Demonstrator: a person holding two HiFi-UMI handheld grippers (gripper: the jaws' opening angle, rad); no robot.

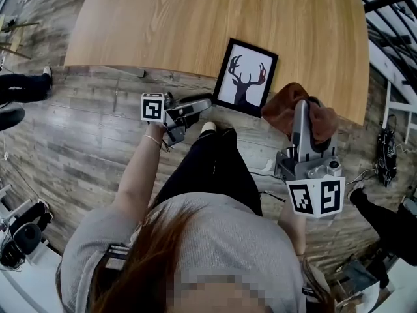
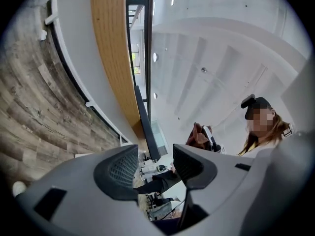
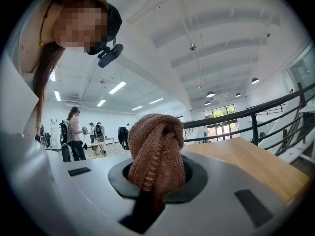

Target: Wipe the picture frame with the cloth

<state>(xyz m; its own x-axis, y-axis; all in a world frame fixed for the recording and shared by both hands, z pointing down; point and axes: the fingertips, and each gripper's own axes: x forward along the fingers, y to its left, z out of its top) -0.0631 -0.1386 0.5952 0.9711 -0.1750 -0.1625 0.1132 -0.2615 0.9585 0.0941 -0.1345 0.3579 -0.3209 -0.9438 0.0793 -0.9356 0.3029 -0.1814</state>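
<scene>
Close in front of the person, the right gripper (image 3: 157, 180) is clamped on a bunched brown cloth (image 3: 155, 144), which bulges up out of its closed jaws. In the head view that cloth hangs at the near edge of the table (image 1: 195, 18), just right of the frame (image 1: 245, 75). The left gripper (image 2: 156, 157) points in from the frame's other side, its jaws partly apart with nothing pinched. The frame's near corner seems to sit just ahead of their mouth, touching neither pad. The frame is black, with a dark deer-head silhouette on white. It lies flat on the wooden table at its near edge, set askew to that edge. A grey plank floor (image 1: 78, 135) shows below the table.
</scene>
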